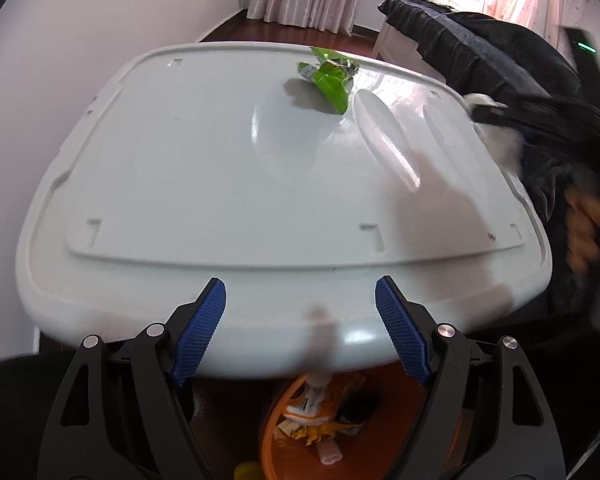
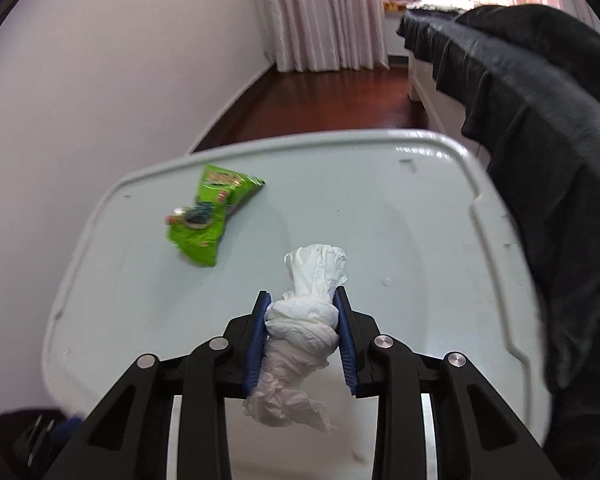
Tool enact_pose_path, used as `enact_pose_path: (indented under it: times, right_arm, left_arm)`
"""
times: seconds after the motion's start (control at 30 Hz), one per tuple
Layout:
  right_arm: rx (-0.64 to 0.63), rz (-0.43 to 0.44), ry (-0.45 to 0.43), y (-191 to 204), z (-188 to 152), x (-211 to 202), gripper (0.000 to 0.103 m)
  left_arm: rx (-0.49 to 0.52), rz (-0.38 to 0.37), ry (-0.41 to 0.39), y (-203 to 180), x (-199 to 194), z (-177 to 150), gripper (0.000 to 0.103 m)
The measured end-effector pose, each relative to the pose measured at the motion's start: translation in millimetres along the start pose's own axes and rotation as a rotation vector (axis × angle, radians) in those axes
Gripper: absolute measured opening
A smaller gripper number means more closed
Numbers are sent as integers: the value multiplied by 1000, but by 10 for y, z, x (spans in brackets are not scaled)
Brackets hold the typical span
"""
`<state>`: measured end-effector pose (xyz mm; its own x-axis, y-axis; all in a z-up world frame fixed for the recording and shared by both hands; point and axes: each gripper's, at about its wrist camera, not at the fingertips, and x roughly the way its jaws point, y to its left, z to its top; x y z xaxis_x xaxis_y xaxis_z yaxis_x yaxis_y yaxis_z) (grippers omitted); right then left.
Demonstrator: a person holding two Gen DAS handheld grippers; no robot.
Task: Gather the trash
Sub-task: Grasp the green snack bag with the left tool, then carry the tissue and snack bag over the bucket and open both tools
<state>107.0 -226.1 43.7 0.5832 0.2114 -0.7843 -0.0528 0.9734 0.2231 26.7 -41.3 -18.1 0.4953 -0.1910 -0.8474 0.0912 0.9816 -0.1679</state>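
Scanning from the left: my left gripper (image 1: 300, 328) hangs over the near edge of the pale grey plastic lid (image 1: 204, 184) with its blue pads spread wide and nothing between them. I judge it is parked there to leave the lid free for the other hand. Below it, under the lid's edge, sits an orange bin (image 1: 272, 432) on the floor, with scraps of wrapper and paper already lying inside; that looks like the drop point, which would explain why this gripper waits above it.

Further in, a crumpled green snack wrapper (image 1: 330, 80) lies flat on the far part of the lid, untouched and well apart from both grippers. It is not yet collected.

Moving right: my right gripper (image 2: 302, 332) is clamped on a wad of white tissue (image 2: 304, 328). Both pads press its middle, so the loose ends bulge above and below the fingers. Gripping at the waist seems sensible, since soft paper slips if pinched at a corner. The wad appears lifted clear of the lid.

Far right, dark clothing (image 2: 540, 140) drapes beside the lid's edge.

Judgement: tissue goes to the bin next, wrapper after.
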Motion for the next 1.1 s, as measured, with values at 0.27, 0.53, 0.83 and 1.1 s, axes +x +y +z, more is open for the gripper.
enact_pose_path:
  times: [0.27, 0.53, 0.83, 1.1]
  right_arm:
    - [-39, 15, -56, 89, -566, -343, 32]
    - [-22, 55, -17, -8, -620, -158, 32]
    - [14, 79, -7, -66, -582, -102, 32]
    - [28, 84, -21, -38, -531, -111, 32]
  left_arm:
    - [140, 63, -74, -235, 303, 1016, 76]
    - [266, 21, -37, -444, 959, 1941, 76]
    - [340, 123, 10, -574, 1739, 2099, 46]
    - [284, 151, -61, -603, 1541, 1896, 31]
